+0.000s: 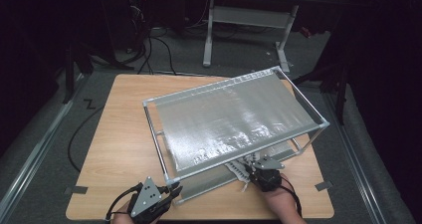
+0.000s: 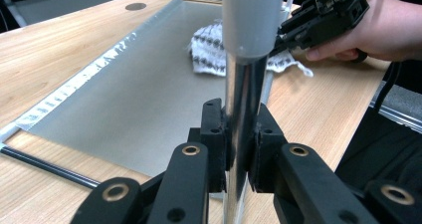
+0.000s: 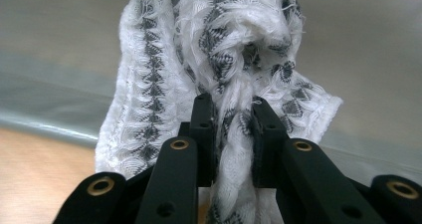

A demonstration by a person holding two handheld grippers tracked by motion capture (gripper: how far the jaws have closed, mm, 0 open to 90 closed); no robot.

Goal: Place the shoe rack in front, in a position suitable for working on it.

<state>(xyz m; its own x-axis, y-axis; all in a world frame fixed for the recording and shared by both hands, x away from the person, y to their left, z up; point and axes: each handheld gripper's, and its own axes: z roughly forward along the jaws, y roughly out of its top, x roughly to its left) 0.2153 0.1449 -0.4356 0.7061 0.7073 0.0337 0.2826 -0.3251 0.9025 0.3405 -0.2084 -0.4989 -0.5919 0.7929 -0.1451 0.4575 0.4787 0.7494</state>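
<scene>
A rack [image 1: 234, 122] stands on the desk [image 1: 119, 134], right of its middle. A cloth [image 1: 238, 171] lies on the rack's lower shelf [image 2: 144, 99], at its near edge. The left gripper [image 1: 174, 190] sits at the rack's near-left post [image 2: 244, 109], the right gripper [image 1: 250, 170] at the cloth.

Dim room, grey carpet floor [image 1: 45, 149], white-legged desk [image 1: 249, 15] beyond, black cables [image 1: 149, 50] trailing, wooden table [image 1: 119, 134]
</scene>
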